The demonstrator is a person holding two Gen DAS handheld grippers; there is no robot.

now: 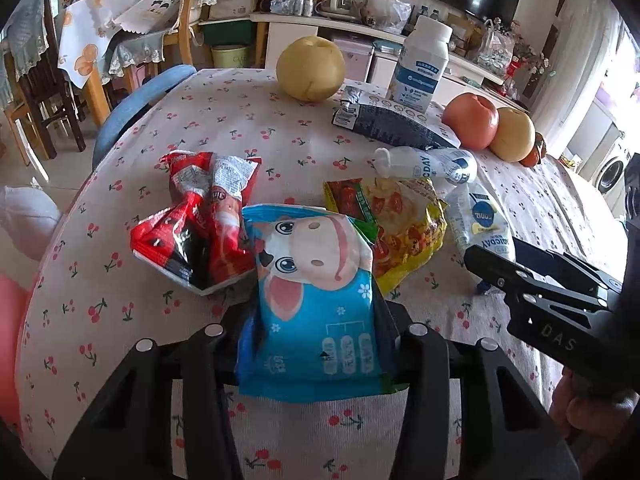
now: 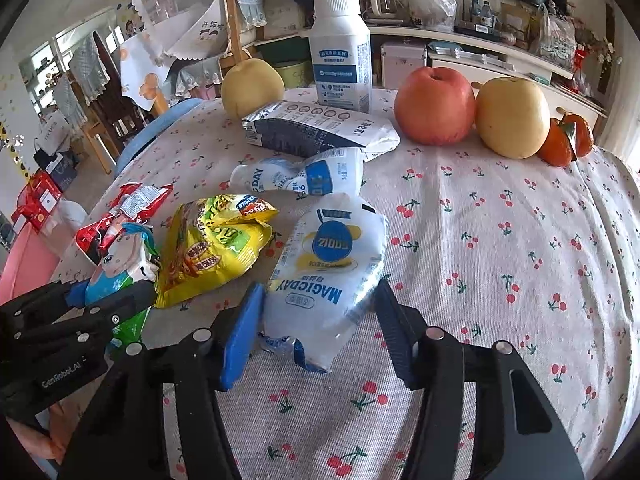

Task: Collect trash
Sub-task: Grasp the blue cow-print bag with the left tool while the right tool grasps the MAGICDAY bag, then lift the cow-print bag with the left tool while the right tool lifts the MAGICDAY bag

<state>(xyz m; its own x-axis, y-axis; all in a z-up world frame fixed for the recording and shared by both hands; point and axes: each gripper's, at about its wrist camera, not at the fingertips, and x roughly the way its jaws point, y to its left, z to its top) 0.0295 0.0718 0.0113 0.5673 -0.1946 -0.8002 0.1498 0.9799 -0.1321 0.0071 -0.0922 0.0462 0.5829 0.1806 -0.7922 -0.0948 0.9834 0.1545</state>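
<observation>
A blue cow-face wrapper lies between the fingers of my left gripper, which is shut on it; it also shows in the right wrist view. A red wrapper lies to its left and a yellow wrapper to its right. My right gripper is open around a white MAGICDAY pouch, fingers on either side of its near end. A second white pouch and a dark-and-white bag lie farther back.
A white bottle, a pear, a red apple, a yellow apple and a persimmon stand at the far side of the cherry-print tablecloth. A blue chair is beyond the table's left edge.
</observation>
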